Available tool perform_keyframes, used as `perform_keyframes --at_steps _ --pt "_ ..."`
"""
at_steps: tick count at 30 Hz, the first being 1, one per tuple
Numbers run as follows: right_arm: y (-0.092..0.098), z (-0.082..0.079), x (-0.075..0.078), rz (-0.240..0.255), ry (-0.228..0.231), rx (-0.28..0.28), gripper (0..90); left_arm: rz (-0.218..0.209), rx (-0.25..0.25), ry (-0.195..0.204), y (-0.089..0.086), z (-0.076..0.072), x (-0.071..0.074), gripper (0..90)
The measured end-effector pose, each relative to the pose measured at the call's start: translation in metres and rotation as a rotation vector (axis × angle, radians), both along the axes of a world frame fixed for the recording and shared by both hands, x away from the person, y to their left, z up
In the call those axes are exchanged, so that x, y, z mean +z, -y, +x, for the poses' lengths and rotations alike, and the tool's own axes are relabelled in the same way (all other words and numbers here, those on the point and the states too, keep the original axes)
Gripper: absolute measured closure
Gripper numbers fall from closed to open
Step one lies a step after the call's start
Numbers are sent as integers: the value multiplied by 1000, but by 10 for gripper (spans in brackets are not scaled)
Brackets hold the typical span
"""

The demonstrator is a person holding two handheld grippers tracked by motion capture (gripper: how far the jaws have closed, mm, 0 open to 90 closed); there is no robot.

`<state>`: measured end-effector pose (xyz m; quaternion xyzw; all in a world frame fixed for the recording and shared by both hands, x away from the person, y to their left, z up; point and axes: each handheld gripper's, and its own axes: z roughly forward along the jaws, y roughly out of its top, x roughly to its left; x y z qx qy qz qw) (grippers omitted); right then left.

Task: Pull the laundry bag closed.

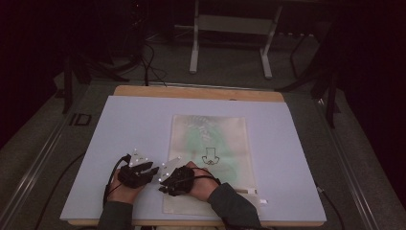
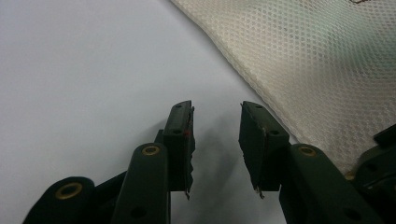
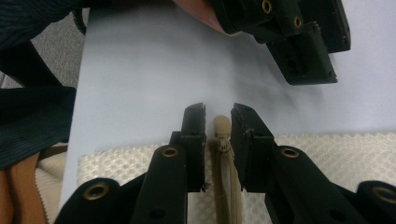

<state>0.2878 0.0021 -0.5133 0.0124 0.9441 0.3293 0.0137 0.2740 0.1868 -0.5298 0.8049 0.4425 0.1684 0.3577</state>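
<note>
Right fingers [image 3: 194, 140]: two black pads either side of a tan zipper pull [image 3: 221, 130], a thin gap on each side, so parted and not yet pinching; nothing is gripped
Right gripper [image 3: 218, 114]: held low over the near-left corner of the mesh bag [image 3: 327, 149], pointing toward the left edge of the tabletop [image 3: 140, 70]
Zipper pull: lies directly between the right fingers, at the end of the tan zipper tape [image 3: 226, 186]; its long axis runs straight along the line of the fingers, tip pointing away from the hand
Judgement on the move: a straight squeeze looks enough to catch the pull, with no sideways shift called for
Left fingers [image 2: 182, 140]: apart with bare tabletop between them, holding nothing
Left gripper [image 2: 215, 112]: just off the left edge of the mesh bag, over the pale tabletop; in the high view it sits beside the right gripper near the front edge
Nearer hand: the right hand [image 1: 198, 184] is at the pull; the left gripper is close by but clear of the bag
Mesh bag: flat on the tabletop, middle to front, long axis running front to back; a green item and a dark printed mark show through the mesh
In the way: nothing lies between the right fingers and the pull; the left gripper stands just beyond the pull's tip, which could crowd a pull toward that side
</note>
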Motion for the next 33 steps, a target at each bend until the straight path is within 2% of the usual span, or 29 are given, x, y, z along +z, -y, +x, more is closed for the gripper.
perform_keyframes --at_steps 5,9,12,16,22,33 --pt "-7 1 -6 -4 -7 0 755 1 0 -3 0 0 0 640" --pt "-11 1 -10 -24 14 -7 755 0 1 -3 0 0 0 640" --pt "-12 0 -10 -28 33 -10 748 -1 1 -4 0 0 0 640" --pt "-12 2 -11 -20 18 -21 791 1 -1 -6 0 0 0 639" --pt "-15 1 -9 -46 34 -17 810 0 0 -6 0 0 0 639" --pt "-4 2 -1 41 -2 -43 809 -2 4 -3 0 0 0 637"
